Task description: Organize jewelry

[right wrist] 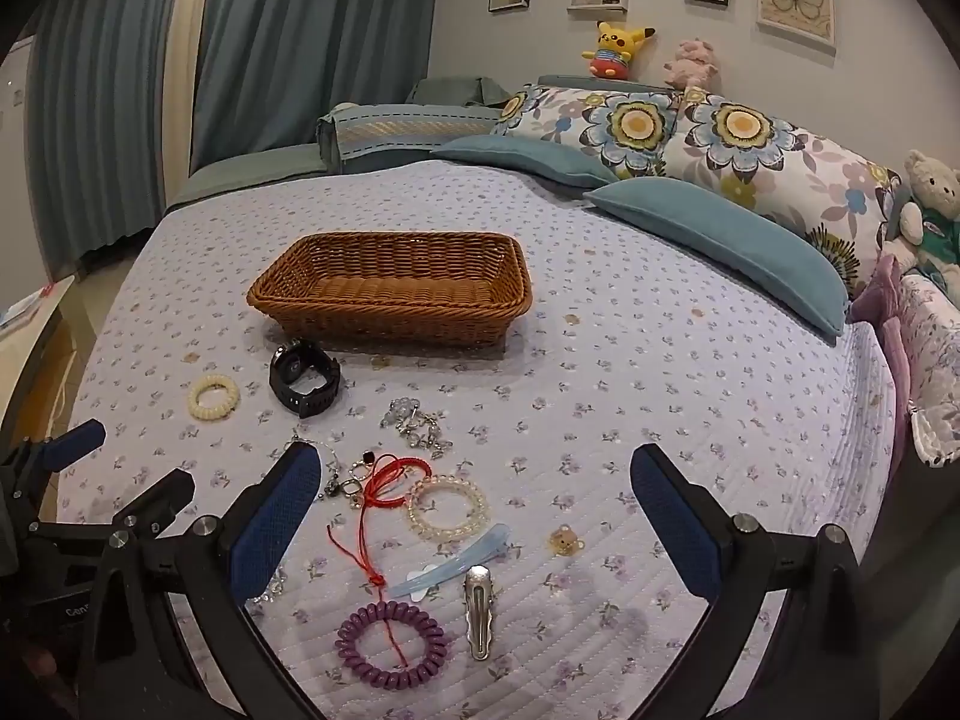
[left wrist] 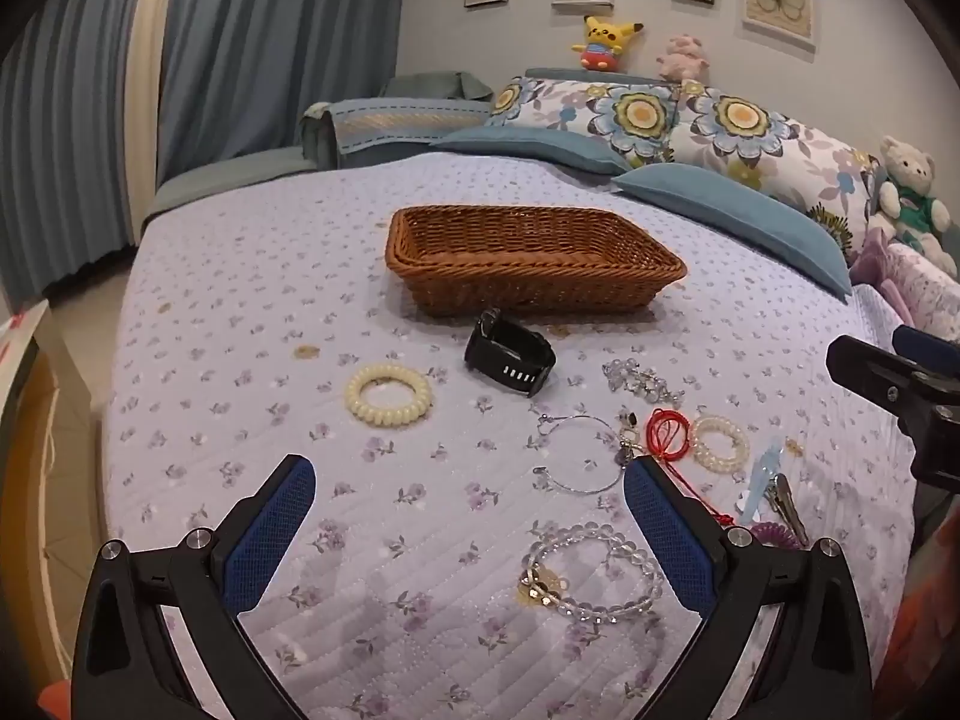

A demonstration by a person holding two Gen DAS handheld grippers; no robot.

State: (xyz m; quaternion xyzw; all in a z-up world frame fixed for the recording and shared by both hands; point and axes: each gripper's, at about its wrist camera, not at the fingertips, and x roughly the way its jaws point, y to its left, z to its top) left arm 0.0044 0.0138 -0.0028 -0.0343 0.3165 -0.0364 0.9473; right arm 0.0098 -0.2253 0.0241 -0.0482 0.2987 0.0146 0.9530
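From the left wrist, the left claw (left wrist: 468, 516) hangs spread wide and empty over the bed (left wrist: 240, 300); a clear bead bracelet (left wrist: 591, 573) lies just between its fingers, nearest of all. The wicker basket (left wrist: 528, 276) sits farther off with nothing showing inside, so the sorting looks barely begun.

From the right wrist, the right claw (right wrist: 474, 516) is likewise spread and empty above a purple coil tie (right wrist: 393, 643) and a metal clip (right wrist: 478, 612). Next, I'd guess, a claw must drop and pinch one piece.
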